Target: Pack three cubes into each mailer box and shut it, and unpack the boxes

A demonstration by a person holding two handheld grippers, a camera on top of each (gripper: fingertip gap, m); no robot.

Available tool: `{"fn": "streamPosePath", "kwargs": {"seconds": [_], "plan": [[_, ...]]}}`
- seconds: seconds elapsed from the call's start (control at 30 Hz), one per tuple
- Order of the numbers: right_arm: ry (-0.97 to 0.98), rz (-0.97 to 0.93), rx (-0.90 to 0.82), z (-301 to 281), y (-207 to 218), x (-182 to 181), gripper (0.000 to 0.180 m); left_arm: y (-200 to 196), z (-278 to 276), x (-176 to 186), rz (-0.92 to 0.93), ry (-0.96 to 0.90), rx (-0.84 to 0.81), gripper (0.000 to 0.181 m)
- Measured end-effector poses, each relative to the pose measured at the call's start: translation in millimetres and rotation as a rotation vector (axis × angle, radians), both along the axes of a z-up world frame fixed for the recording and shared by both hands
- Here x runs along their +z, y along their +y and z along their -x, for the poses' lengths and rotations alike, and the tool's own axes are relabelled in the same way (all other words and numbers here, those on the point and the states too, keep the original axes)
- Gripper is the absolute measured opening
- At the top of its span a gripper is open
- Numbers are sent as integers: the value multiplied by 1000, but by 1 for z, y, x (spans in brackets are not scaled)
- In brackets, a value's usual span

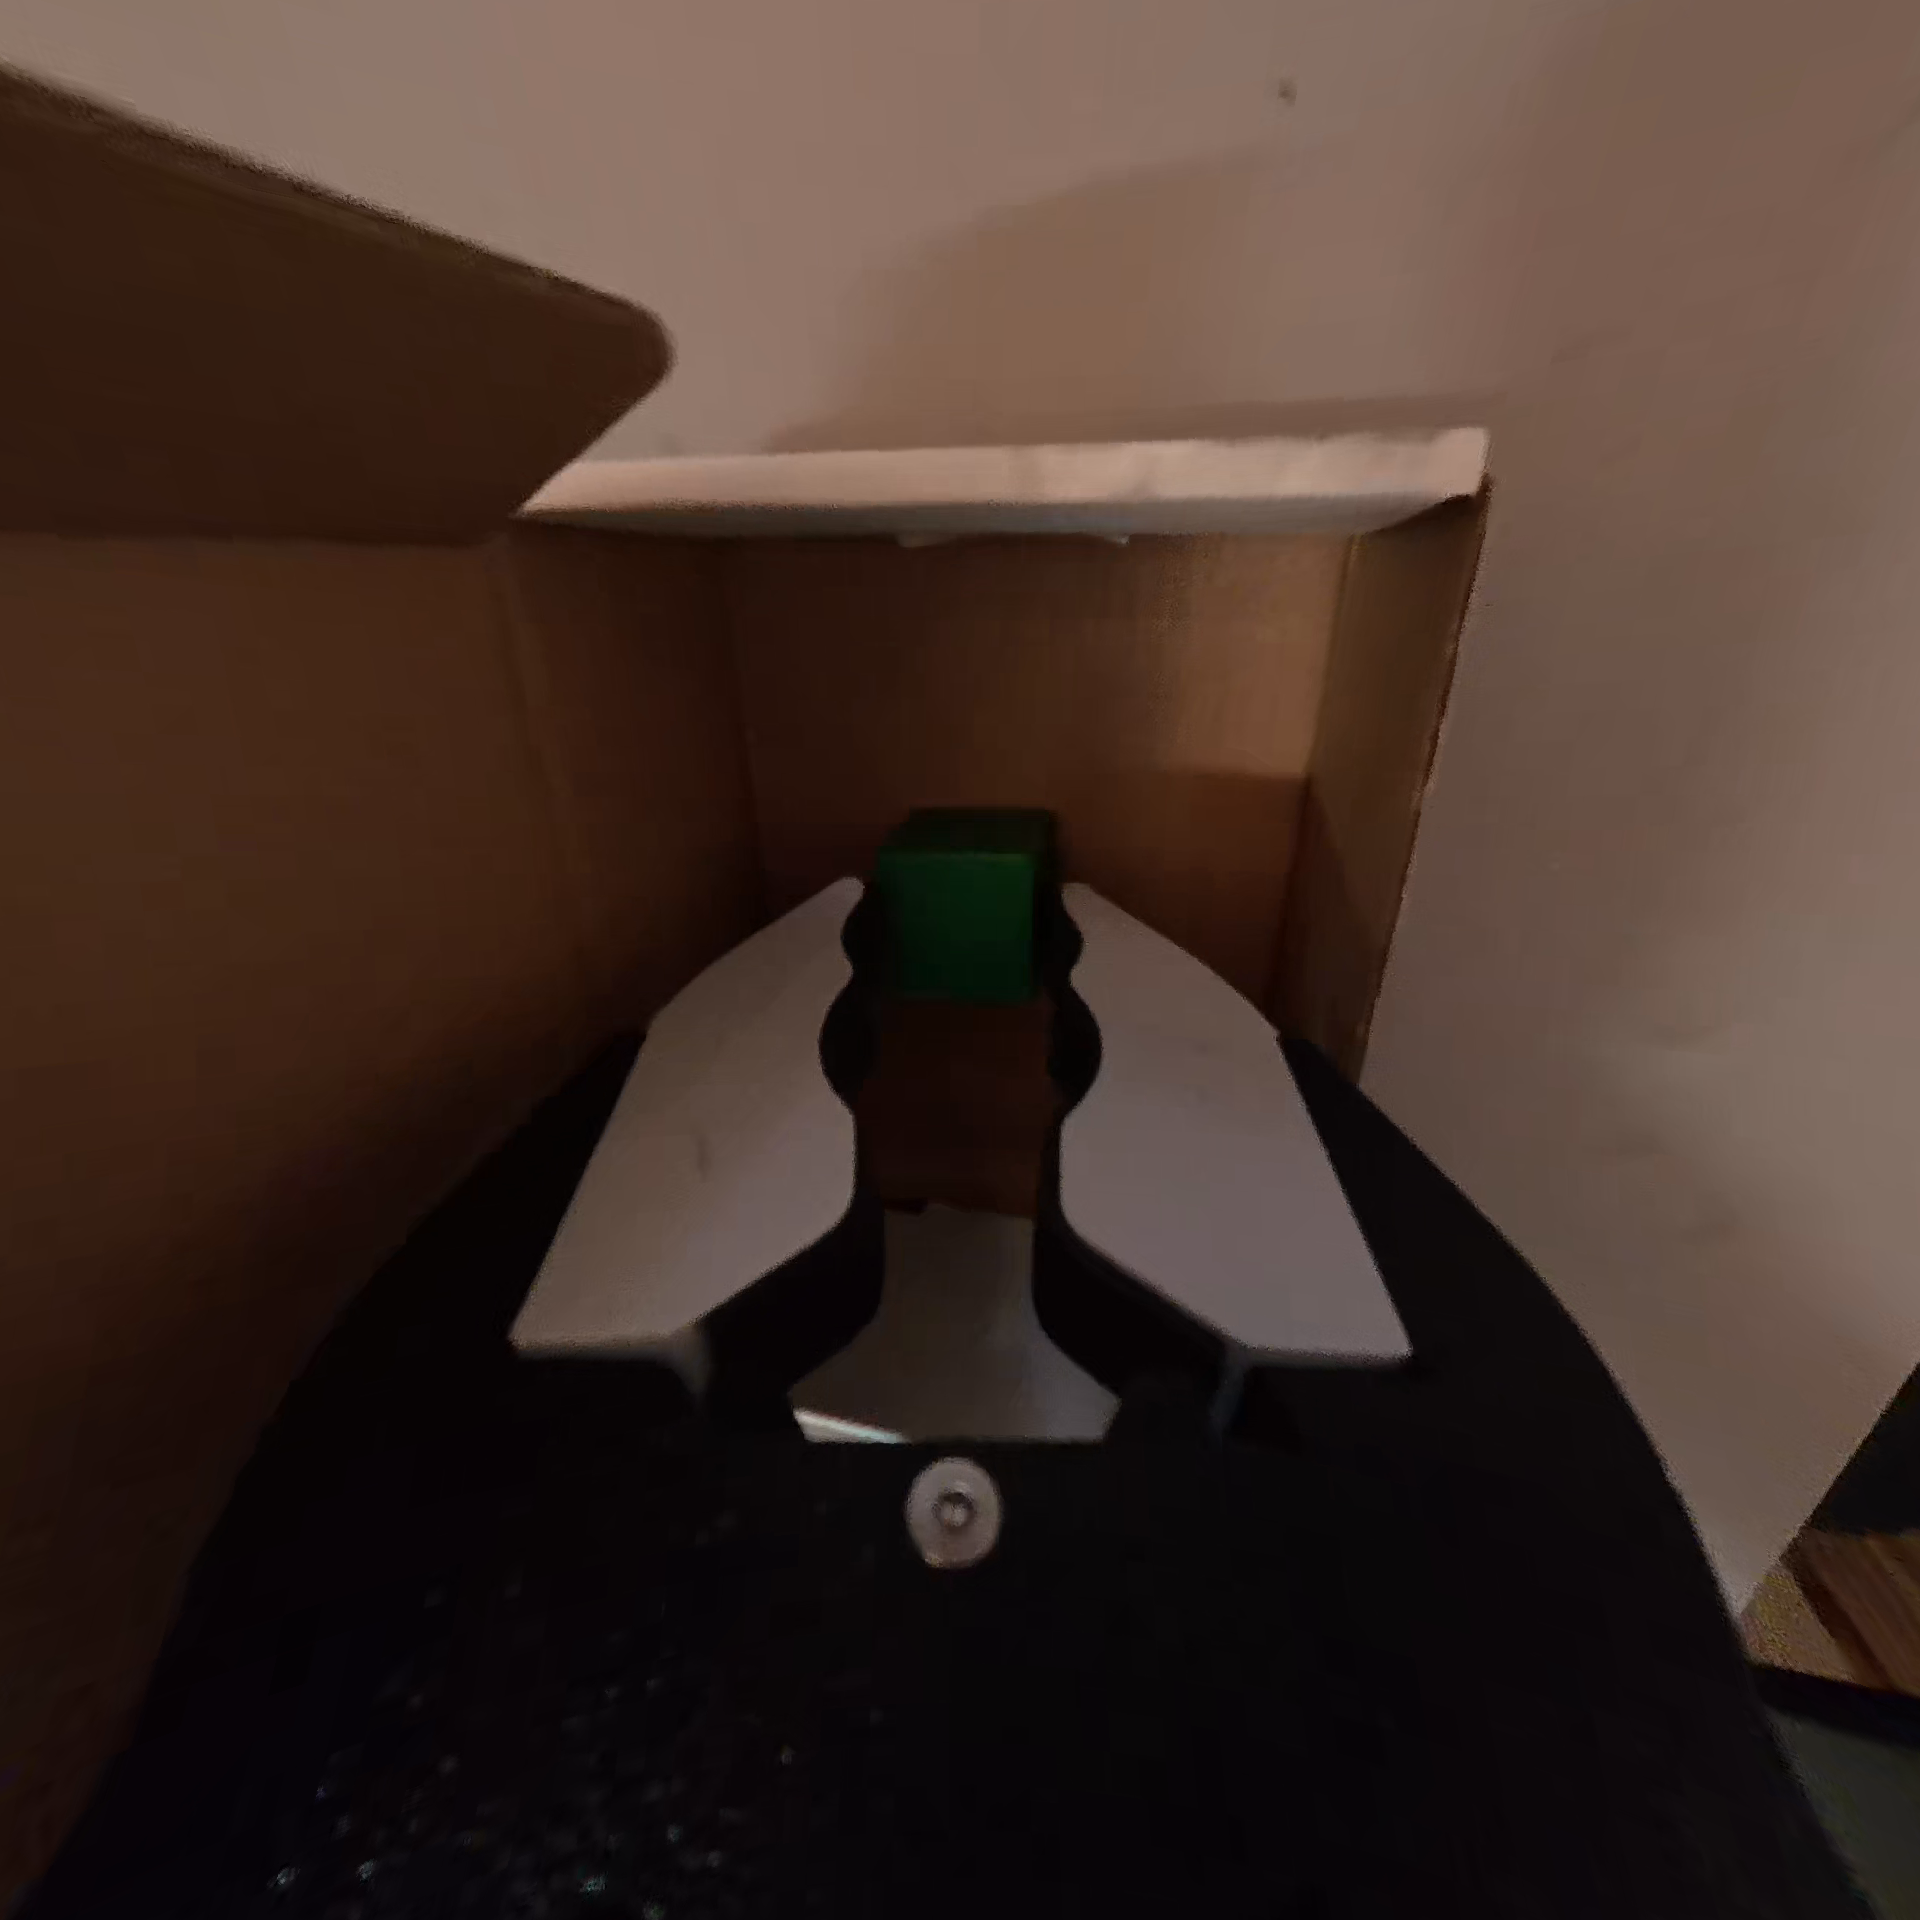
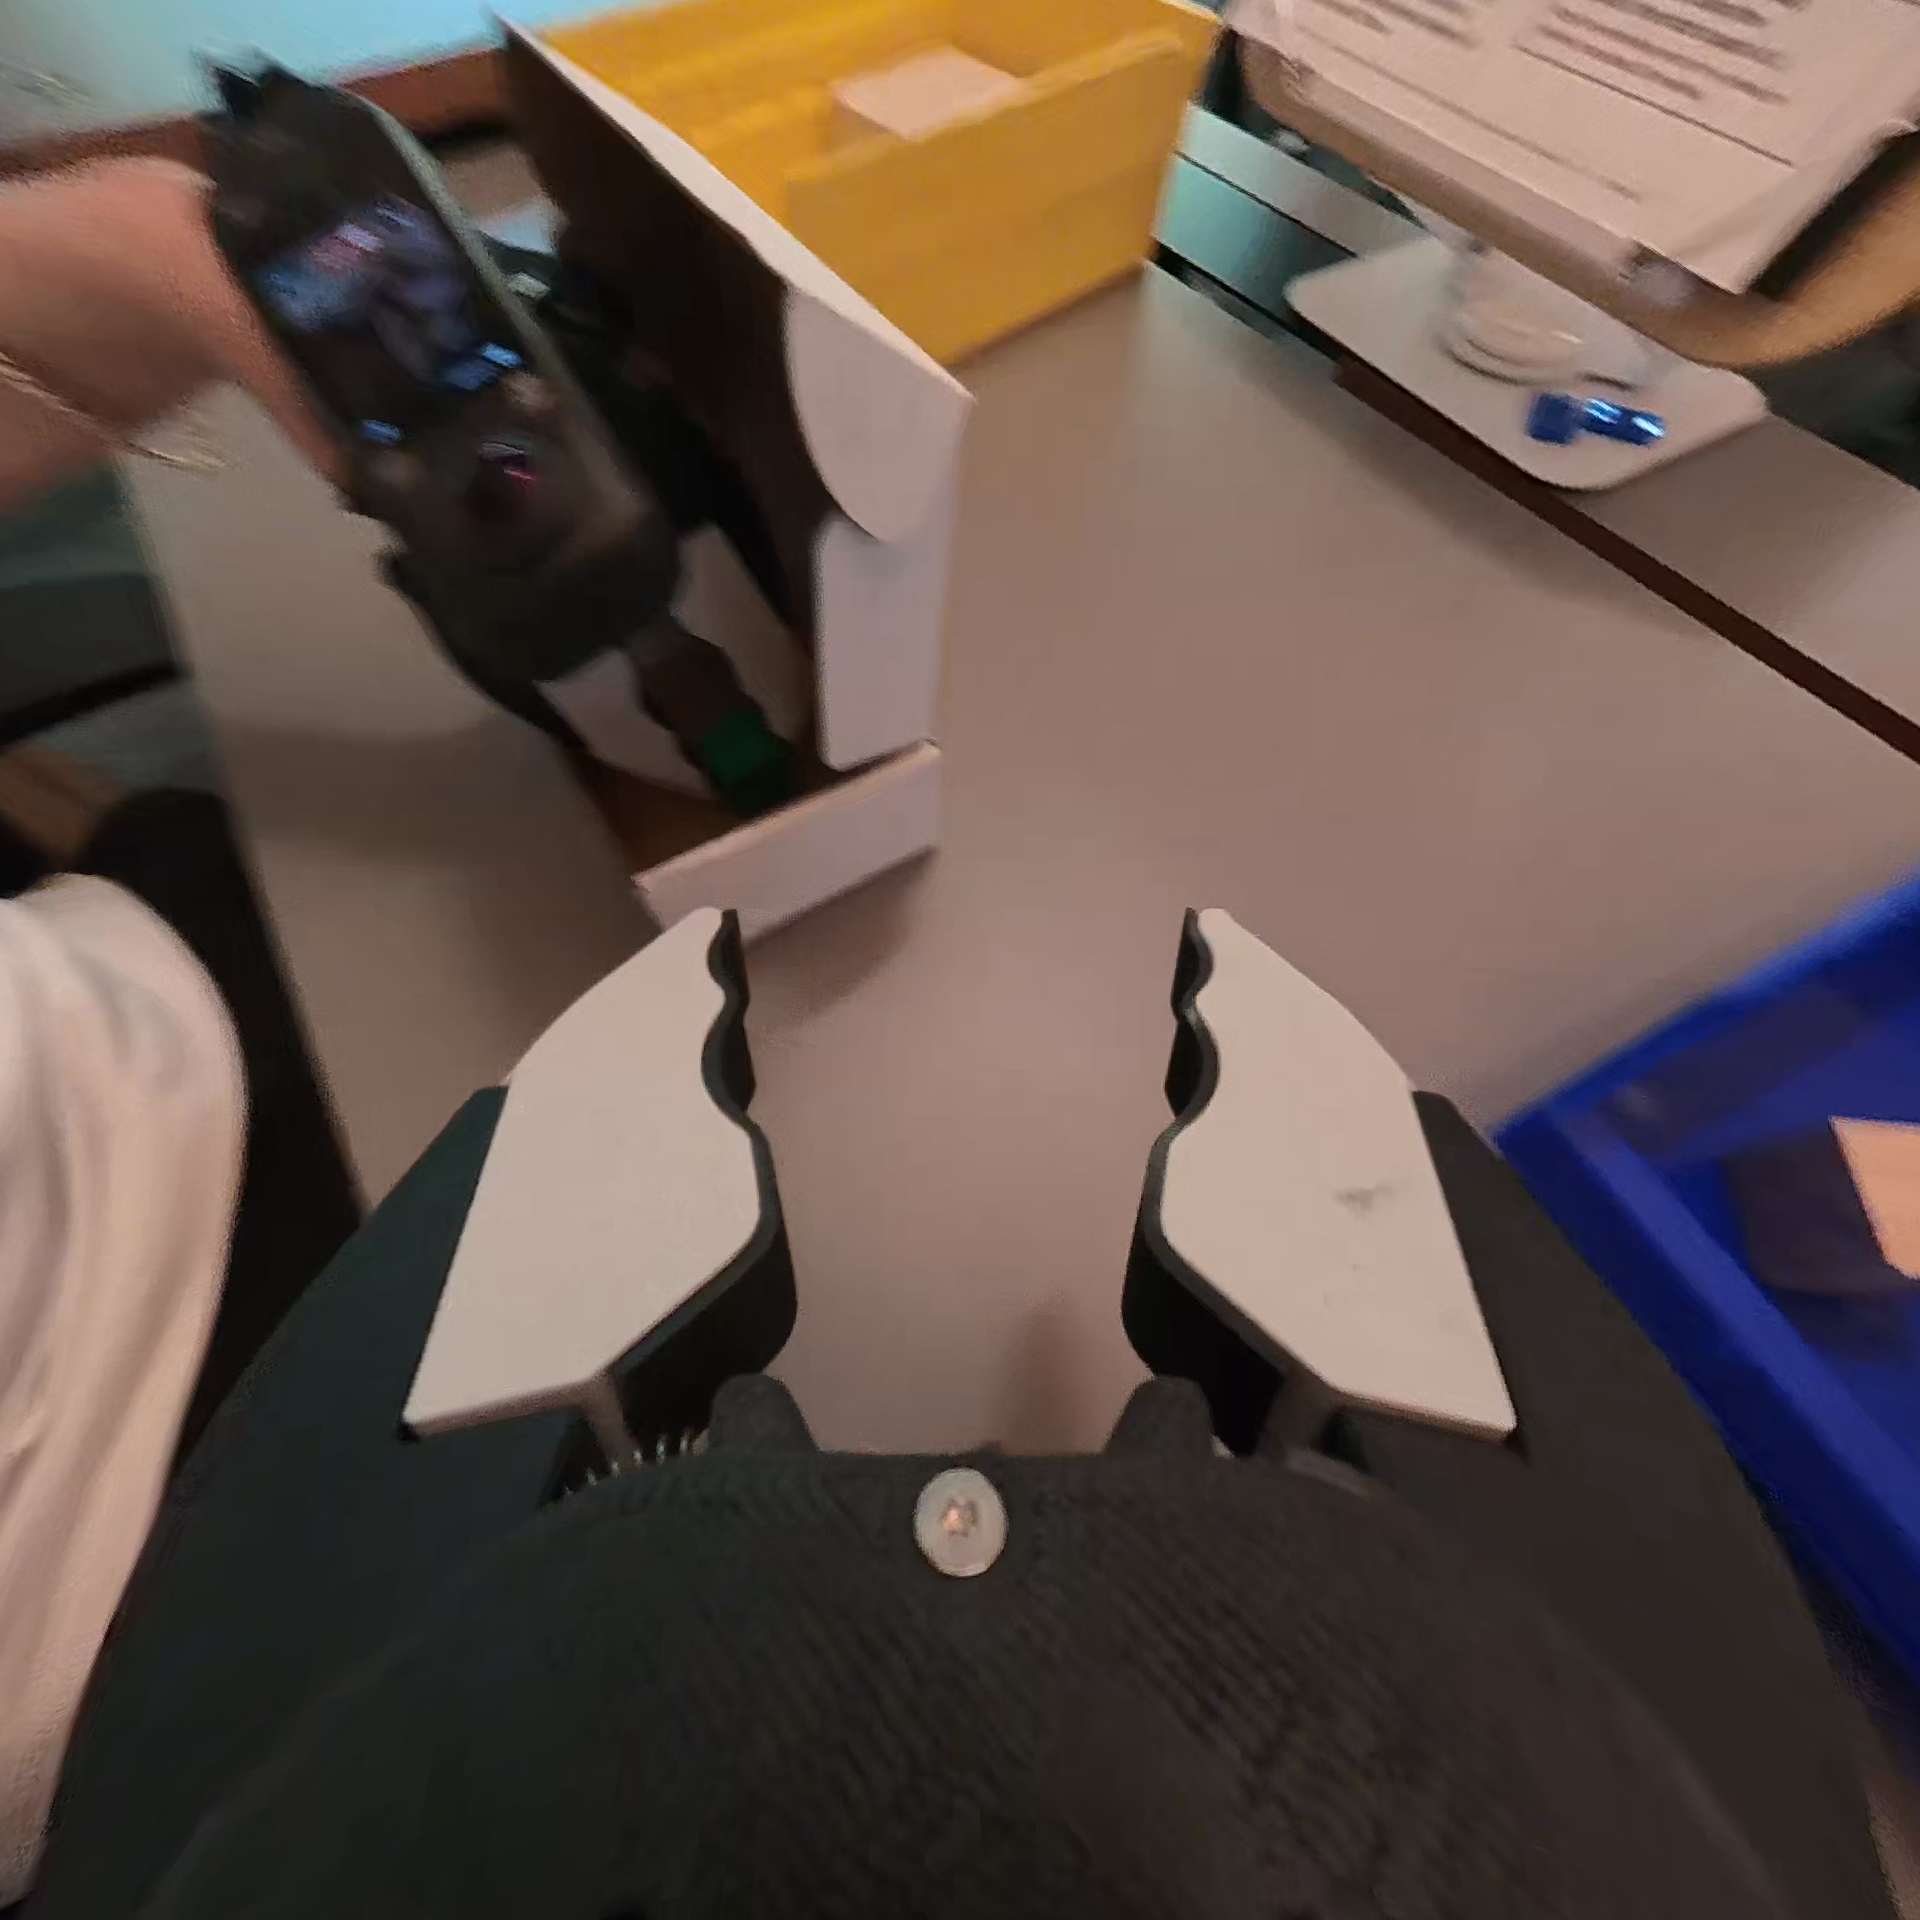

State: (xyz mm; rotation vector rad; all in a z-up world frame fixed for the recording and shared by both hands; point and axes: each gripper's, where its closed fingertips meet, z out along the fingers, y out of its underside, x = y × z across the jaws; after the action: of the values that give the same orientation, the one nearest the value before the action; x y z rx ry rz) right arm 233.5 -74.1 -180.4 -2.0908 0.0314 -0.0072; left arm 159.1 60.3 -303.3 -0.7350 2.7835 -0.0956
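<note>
Yellow bin [image 2: 935, 208], blue bin [image 2: 1714, 1299]

Right gripper [image 2: 961, 971], jaws apart, hovers over the table [image 2: 1299, 665] beside the mailer box [image 2: 883, 436].

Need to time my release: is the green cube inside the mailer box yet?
Inside. The left gripper holds the green cube between the mailer box walls; the right wrist view shows it low, by the box's near wall.

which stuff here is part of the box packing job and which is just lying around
Part of the job:
- green cube, gripped by the left tool
- open mailer box
- right tool, open, holding nothing

Lying about:
- yellow bin
- blue bin
- papers
</note>
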Motion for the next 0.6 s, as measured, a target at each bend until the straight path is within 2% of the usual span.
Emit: {"fn": "streamPosePath", "kwargs": {"seconds": [0.1, 0.23, 0.37, 0.43, 0.53, 0.6], "plan": [[147, -121, 155, 33, 7, 20, 78, -3, -6, 17, 66, -96, 77, 29], [369, -202, 320, 65, 13, 35, 72, -17, -11, 58, 300, -284, 168, 29], [447, -127, 392, 81, 22, 18, 72, -50, 7, 110, 559, -534, -85, 28], [521, -134, 423, 88, 30, 20, 70, -61, 14, 136, 654, -671, -152, 29], [620, -197, 475, 98, 42, 31, 66, -68, 21, 166, 681, -877, -238, 29], [699, -253, 519, 106, 48, 43, 61, -76, 26, 177, 691, -948, -294, 28]]}}
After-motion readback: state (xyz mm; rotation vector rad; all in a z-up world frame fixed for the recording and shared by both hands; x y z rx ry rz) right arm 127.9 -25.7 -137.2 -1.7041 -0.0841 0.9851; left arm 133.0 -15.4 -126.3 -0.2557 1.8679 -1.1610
